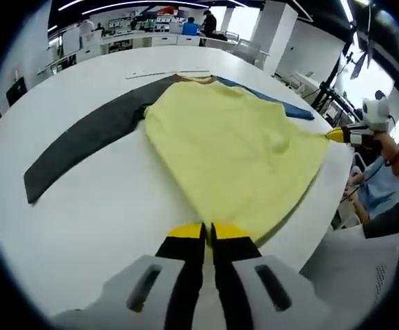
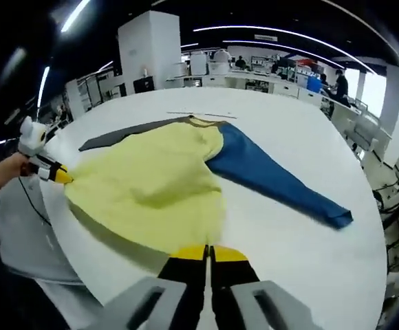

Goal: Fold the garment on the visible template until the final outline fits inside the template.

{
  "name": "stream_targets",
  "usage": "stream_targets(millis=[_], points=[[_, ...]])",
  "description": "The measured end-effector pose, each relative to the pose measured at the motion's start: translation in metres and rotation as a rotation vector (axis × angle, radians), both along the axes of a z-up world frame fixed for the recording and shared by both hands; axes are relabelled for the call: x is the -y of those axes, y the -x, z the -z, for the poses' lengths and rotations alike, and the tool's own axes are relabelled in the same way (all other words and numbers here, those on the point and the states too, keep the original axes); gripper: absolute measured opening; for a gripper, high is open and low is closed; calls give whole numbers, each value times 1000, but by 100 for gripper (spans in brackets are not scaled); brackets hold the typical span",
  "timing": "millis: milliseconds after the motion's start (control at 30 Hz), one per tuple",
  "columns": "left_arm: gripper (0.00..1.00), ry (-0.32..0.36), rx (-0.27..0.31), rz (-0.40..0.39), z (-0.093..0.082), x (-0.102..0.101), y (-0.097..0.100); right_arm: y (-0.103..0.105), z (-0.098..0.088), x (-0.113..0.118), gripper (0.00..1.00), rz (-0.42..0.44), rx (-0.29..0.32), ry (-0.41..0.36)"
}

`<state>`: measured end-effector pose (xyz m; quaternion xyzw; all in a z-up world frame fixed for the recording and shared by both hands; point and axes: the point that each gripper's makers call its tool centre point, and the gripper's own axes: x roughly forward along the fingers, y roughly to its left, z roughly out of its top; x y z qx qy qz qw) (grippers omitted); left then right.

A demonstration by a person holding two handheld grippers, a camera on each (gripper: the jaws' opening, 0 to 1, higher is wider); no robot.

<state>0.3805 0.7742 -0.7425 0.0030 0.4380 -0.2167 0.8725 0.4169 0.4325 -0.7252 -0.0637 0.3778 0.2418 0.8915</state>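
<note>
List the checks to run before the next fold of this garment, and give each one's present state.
1. Left gripper fingers shut on the garment hem: ok.
2. Right gripper fingers shut on the hem: ok.
3. Grey sleeve lying flat on the table: ok.
4. Blue sleeve lying flat: ok.
5. Template outline traceable: cannot tell; there is a thin line beyond the collar.
6. Garment folded to final outline: not ok, both sleeves are spread.
</note>
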Motion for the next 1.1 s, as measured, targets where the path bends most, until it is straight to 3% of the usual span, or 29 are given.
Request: stream_targets(millis=[367, 533, 1100], points=[[0, -66, -1, 6, 10, -21, 6, 33, 18, -19, 0, 42, -10, 12], [0, -81, -13, 2, 18, -29, 13, 45, 30, -23, 0, 40, -48, 25], [0, -86, -50, -1, 29, -32, 41, 61, 40, -19, 0, 44, -93, 15]])
